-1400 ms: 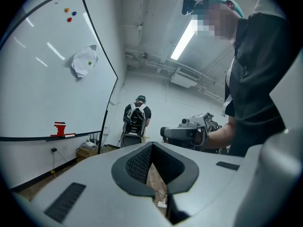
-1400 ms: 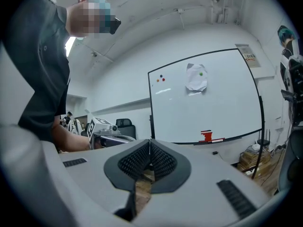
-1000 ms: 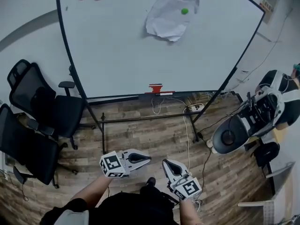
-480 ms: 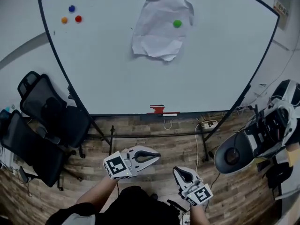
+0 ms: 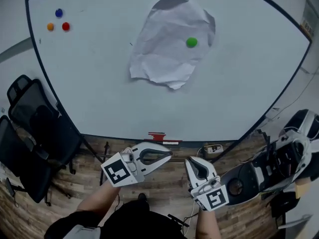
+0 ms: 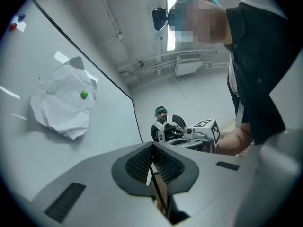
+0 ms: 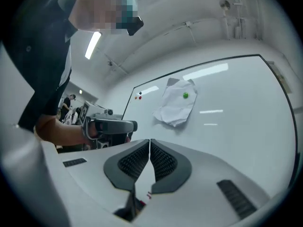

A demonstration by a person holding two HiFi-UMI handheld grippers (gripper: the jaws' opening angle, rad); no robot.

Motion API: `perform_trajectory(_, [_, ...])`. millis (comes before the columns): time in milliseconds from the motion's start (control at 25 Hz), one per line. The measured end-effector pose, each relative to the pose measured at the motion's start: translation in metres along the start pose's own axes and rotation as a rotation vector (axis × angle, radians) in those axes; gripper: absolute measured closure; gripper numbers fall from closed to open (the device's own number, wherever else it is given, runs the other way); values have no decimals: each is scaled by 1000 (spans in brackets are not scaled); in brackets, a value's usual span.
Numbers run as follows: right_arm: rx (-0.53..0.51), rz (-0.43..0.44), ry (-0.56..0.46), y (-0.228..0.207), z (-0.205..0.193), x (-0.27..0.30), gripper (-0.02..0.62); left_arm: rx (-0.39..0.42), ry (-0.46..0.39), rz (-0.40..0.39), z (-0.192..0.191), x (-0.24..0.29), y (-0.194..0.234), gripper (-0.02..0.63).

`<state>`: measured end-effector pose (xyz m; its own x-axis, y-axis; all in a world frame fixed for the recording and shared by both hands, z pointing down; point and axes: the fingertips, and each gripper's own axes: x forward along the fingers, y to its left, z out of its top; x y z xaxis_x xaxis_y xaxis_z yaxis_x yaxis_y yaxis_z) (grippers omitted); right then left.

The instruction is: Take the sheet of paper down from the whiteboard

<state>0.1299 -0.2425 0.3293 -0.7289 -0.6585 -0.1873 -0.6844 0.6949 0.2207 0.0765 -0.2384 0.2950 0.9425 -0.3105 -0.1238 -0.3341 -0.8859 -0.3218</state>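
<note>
- The whiteboard stands upright on a dark-framed stand.
- A crumpled sheet of paper lies flat against it, pinned near its upper right corner by a green magnet.
- A blue magnet, an orange magnet and a red magnet cluster at the board's upper left, well apart from the sheet.
- A small red object sits at the board's bottom edge.
- Black office chairs stand on the wooden floor to the left.

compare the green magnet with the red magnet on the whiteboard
The green magnet sits on the crumpled sheet of paper, pinning it; the red magnet sits on bare whiteboard. Green stands alone; red has a blue magnet and an orange magnet beside it. Both are small and round.
</note>
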Motion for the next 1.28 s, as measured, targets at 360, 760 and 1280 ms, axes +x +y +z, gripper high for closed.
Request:
perform_trajectory(360, [-345,-39,-94,-87,107,93,576,221,7,87,63,34,111,594])
perform_trajectory(760, [-480,-50,-162,-149,182,139,575,434,48,333,126,52,188,594])
perform_trajectory(1280, [-600,-99,-203,-199,256,193,460,609,124,563,156,94,244,502])
